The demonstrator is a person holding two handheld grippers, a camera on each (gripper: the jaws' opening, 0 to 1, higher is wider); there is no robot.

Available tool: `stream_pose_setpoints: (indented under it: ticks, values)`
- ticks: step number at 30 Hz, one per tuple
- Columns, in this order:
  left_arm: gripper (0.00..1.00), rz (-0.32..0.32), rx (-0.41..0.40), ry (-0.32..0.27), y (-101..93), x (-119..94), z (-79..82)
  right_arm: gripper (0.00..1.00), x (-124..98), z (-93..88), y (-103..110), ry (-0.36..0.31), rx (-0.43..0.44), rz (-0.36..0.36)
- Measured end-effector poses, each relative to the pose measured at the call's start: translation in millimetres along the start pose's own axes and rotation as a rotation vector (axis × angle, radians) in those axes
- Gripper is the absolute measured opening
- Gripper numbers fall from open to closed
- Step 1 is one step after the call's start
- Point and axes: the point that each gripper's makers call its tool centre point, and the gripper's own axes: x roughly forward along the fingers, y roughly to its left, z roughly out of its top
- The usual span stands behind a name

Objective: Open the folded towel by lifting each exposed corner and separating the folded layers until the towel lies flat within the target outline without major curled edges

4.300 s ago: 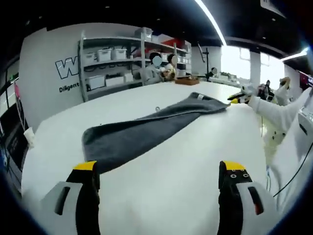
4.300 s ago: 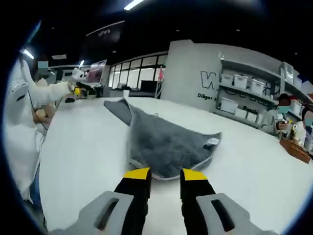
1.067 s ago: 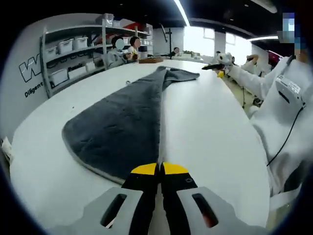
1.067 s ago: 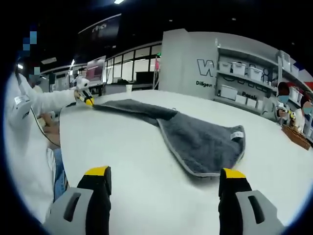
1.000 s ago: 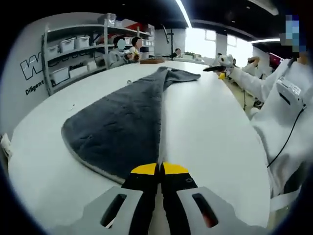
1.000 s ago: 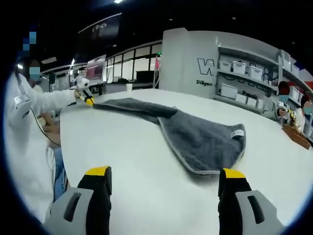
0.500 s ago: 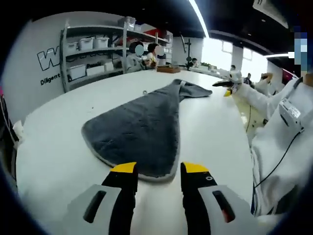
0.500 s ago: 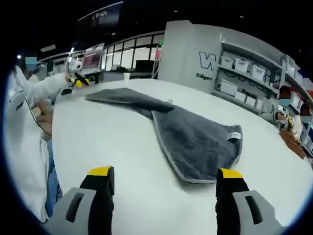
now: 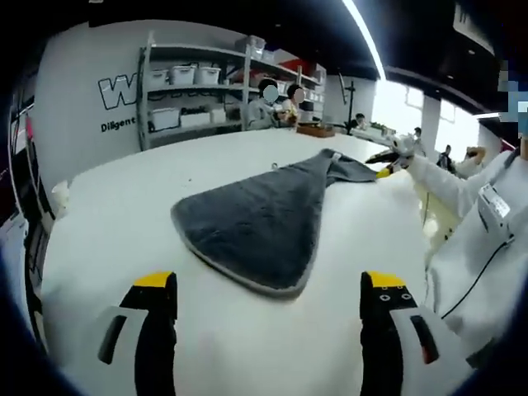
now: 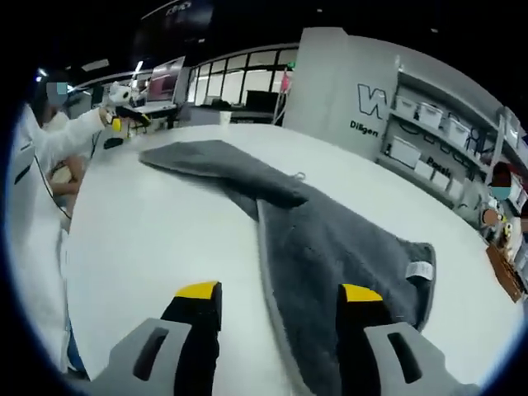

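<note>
White, broad tabletop (image 9: 107, 206) takes up most of both views, smooth & bare around the cloth. Grey terry towel with a pale stitched hem (image 9: 260, 219) lies on it, still partly folded: in left gripper view it reads as a wide triangle, blunt near corner twd 6 o'clock, narrowing to a bunched tail at abt 1 o'clock. In right gripper view the same towel (image 10: 330, 247) runs from a thin twisted end at 10 o'clock down to a broad flap at 5 o'clock, w/ a fold ridge crossing the middle.

Grey metal shelving unit w/ white storage bins (image 9: 198, 87) stands agst the back wall at 11 o'clock in left gripper view; in right gripper view it's at 2 o'clock. Person's white sleeve (image 9: 470, 198) comes in at 3 o'clock of left gripper view.

Left gripper (image 9: 260, 289): yellow-tipped black fingers (image 9: 153, 285) spread wide, empty, above bare tabletop just short of the towel's near corner. Seen far off at 10 o'clock in right gripper view, near towel's thin end; contact can't be judged.

Right gripper (image 10: 279, 292): fingers parted, nothing betw them; right tip over the towel, left tip beside its hem. Touching or hovering – can't tell. Small white care label (image 10: 420, 270) sits nr the flap's far edge at 4 o'clock.
</note>
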Motion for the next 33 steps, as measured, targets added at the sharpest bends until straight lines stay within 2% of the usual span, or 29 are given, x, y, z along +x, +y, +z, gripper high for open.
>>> stream_pose_setpoints:
  ticks: [6,12,15,18,19,23,26,33]
  values:
    - [0.99,-0.002,-0.015,-0.007,-6.3,-5,-6.4,0.43,48,26.0,14,0.007,-0.073,0.064]
    - [1.0,0.008,-0.014,0.005,-10.0,-9,-13.6,0.34,90,48.6,25,0.016,-0.142,0.092]
    - [1.0,0.006,-0.015,0.002,-10.3,-10,-15.0,0.28,106,61.1,24,-0.004,-0.127,0.094]
    - [1.0,0.004,-0.015,0.001,-10.8,-10,-15.3,0.19,111,64.5,23,-0.011,-0.111,0.094]
    - [1.0,0.003,-0.011,0.004,-10.7,-10,-16.4,0.18,127,68.4,19,-0.01,-0.084,0.092]
    - [1.0,-0.004,-0.008,0.01,-9.8,-9,-19.1,0.16,140,65.0,16,0.015,-0.072,0.089]
    - [1.0,-0.003,-0.009,0.012,-6.3,-9,-20.5,0.11,145,59.5,19,0.039,-0.084,0.099]
    - [1.0,0.0,-0.019,0.022,-0.1,-6,-24.7,0.0,145,58.2,16,0.047,-0.086,0.092]
